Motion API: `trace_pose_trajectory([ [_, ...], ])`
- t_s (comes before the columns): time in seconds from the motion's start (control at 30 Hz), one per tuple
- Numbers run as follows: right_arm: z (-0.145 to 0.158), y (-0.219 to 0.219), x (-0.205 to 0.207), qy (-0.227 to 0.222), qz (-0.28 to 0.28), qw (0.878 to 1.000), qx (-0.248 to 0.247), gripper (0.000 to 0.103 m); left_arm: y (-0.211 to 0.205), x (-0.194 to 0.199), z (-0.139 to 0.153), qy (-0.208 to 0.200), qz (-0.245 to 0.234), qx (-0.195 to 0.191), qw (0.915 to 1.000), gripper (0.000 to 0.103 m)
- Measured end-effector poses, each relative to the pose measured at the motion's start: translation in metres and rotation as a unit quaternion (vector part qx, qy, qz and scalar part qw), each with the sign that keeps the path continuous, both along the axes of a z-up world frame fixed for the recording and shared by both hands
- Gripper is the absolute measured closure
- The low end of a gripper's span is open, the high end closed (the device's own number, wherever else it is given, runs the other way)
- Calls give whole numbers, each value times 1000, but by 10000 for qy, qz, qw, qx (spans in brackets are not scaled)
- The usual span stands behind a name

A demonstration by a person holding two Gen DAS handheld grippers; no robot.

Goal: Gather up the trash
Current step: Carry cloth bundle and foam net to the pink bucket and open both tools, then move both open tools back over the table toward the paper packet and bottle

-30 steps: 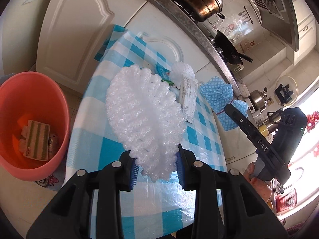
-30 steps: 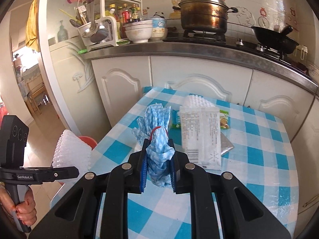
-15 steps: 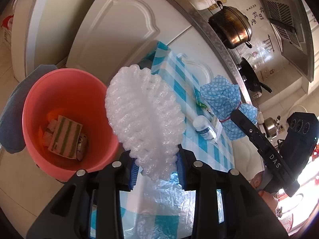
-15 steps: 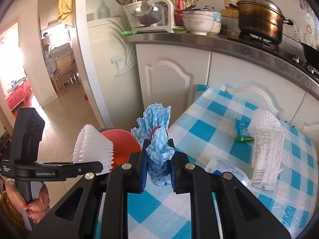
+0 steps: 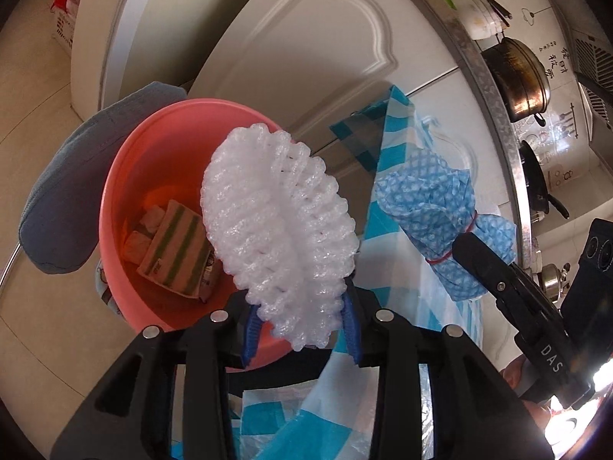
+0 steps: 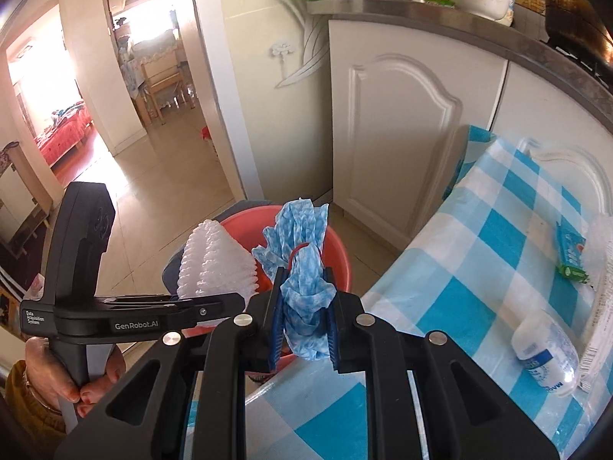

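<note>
1. White foam fruit-net sleeve (image 5: 279,230), ribbed and oval, stands up between the left gripper (image 5: 302,331)'s blue-padded fingers (image 5: 251,331); the fingers are easing apart, the left pad with a small gap beside the foam, the right pad seemingly still touching it.
2. Behind the foam, at 9 o'clock of it, sits the round salmon-pink plastic bucket (image 5: 126,176) on the tiled floor (image 5: 42,88); inside lie a green-and-tan striped packet (image 5: 174,249) and crumpled wrappers.
3. A grey-blue cloth pad (image 5: 65,191) leans against the bucket's rim at 9 o'clock.
4. The right gripper (image 6: 304,331) has its fingers clamped on a blue-and-white patterned cloth bundle (image 6: 304,268) tied with a red rubber band; the bundle hangs over the bucket's near rim in the right wrist view.
5. The bench (image 6: 498,253), under a blue-and-white checked plastic cover, fills the 3 o'clock side; its hanging corner crowds close beside the bucket.
6. On the bench rest a small clear plastic bottle (image 6: 546,352), a green sachet (image 6: 571,257) and a white printed wrapper (image 6: 599,329).
7. White panelled cabinet doors (image 6: 398,122) rise at 12 o'clock behind the bucket.
</note>
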State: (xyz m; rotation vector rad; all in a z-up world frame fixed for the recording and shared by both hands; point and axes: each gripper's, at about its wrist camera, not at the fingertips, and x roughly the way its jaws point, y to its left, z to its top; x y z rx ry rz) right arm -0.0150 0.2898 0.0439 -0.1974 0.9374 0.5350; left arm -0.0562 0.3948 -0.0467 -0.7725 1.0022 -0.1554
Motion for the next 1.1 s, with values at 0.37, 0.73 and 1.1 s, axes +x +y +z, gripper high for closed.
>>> trace_pose_trajectory([
  [0.37, -18, 8, 5, -15, 22, 10000, -37, 42, 21, 5, -22, 299, 507, 273, 9979, 15],
  [0.73, 37, -48, -17, -759, -621, 9937, 550, 15, 25, -19, 18, -470, 1029, 893, 9896, 12],
  [1.1, 72, -141, -67, -1984, -1218, 9590, 1616, 5, -3, -46, 67, -1489, 1302, 1276, 9719, 10],
])
